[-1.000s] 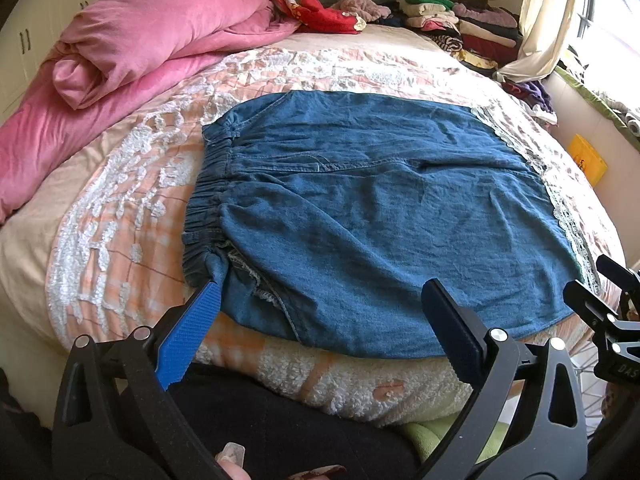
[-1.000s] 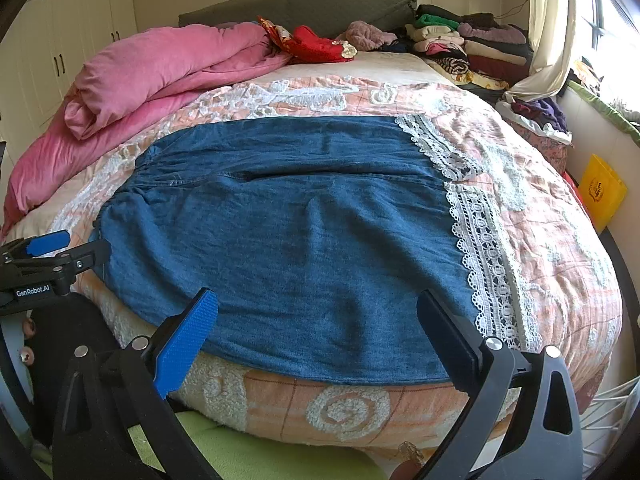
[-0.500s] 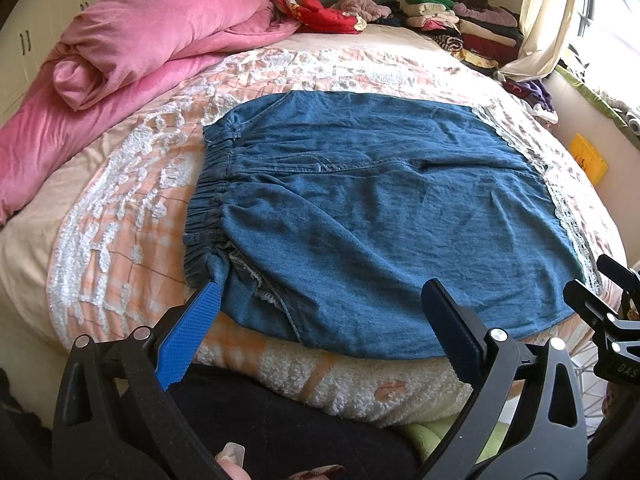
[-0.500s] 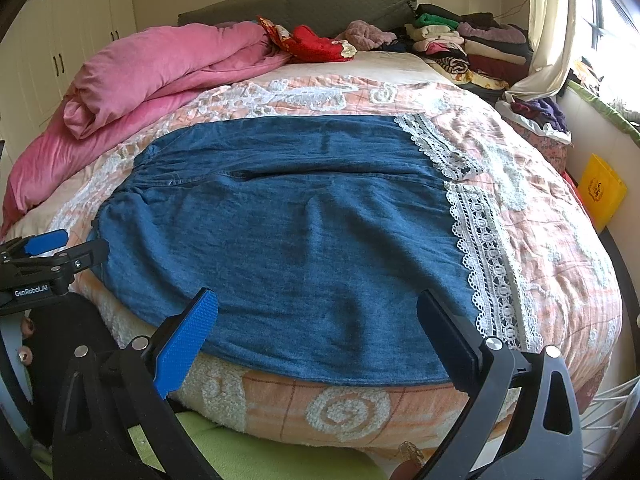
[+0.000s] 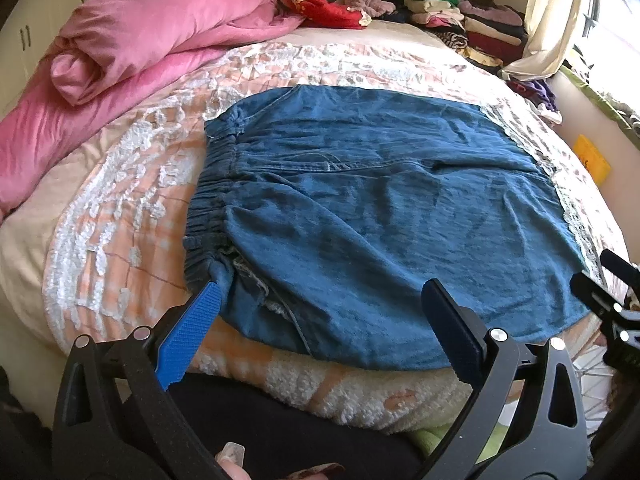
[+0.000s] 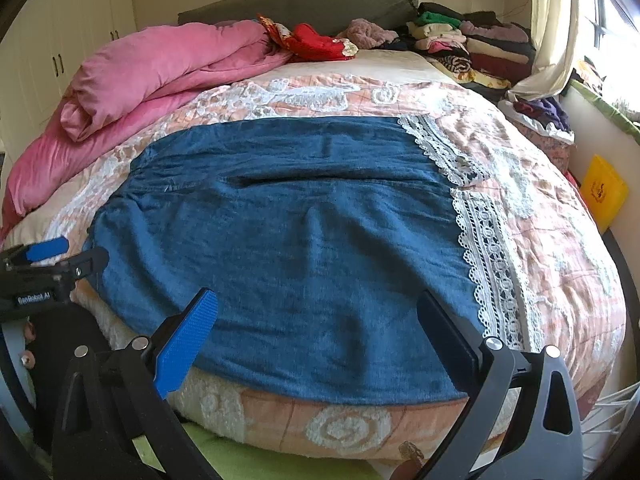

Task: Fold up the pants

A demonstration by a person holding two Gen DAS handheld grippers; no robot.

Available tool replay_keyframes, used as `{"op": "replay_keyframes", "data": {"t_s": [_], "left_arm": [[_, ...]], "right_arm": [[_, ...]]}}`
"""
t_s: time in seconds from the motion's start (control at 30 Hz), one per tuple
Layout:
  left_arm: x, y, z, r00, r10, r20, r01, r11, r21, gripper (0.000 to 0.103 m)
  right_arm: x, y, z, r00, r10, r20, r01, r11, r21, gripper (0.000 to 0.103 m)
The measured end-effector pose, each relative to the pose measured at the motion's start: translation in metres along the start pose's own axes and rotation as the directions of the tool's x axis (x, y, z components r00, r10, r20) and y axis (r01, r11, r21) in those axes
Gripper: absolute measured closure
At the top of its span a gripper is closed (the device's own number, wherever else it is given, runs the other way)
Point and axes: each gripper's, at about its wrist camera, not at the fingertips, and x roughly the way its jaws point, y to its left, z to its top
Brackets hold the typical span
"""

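Note:
Blue denim pants [image 5: 372,208] [image 6: 296,232] lie spread flat across the bed, with the gathered elastic waistband [image 5: 208,204] on the left and lace-trimmed hems [image 6: 492,256] on the right. My left gripper [image 5: 320,300] hovers open over the near edge of the bed by the waistband corner, holding nothing. Over the near edge nearer the hem end, my right gripper [image 6: 316,308] is open with nothing in it. The right gripper's tips [image 5: 608,280] show at the right edge of the left wrist view. Likewise the left gripper [image 6: 52,256] appears at the left edge of the right wrist view.
A rolled pink duvet [image 5: 140,40] [image 6: 140,80] lies along the bed's left side. Red clothes [image 6: 312,42] and a stack of folded garments [image 6: 472,44] sit at the headboard. A curtain [image 6: 548,28], a yellow bag [image 6: 604,192] and a white wire rack [image 6: 608,420] are on the right.
The left wrist view has crept slightly closer to the waistband corner. Both grippers stay open and the pants have not moved.

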Motion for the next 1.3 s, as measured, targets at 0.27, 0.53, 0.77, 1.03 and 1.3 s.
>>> {"op": "replay_keyframes", "data": {"t_s": [0.27,0.53,0.77,1.03,1.3], "left_arm": [[0.016,0.008,0.011,1.000,0.011,-0.011,-0.011,1.000,-0.011,0.009],[0.034,0.024,0.026,0.998,0.034,-0.046,-0.036,0.998,-0.044,0.009],[0.045,0.042,0.049,0.997,0.056,-0.049,-0.059,0.995,-0.074,0.009],[0.065,0.069,0.088,0.996,0.068,-0.059,-0.073,0.993,-0.088,0.009],[0.101,0.102,0.118,0.992,0.078,-0.102,-0.092,0.986,-0.136,0.009]], "right_arm": [[0.019,0.003,0.026,1.000,0.006,0.010,-0.006,1.000,-0.021,0.004],[0.038,0.010,0.051,0.999,0.029,0.015,-0.028,0.998,-0.059,0.004],[0.059,0.020,0.079,0.998,0.066,0.007,-0.065,0.992,-0.104,0.004],[0.093,0.035,0.117,0.994,0.106,-0.012,-0.106,0.977,-0.185,0.004],[0.137,0.060,0.151,0.979,0.191,-0.073,-0.203,0.955,-0.218,0.004]]}}
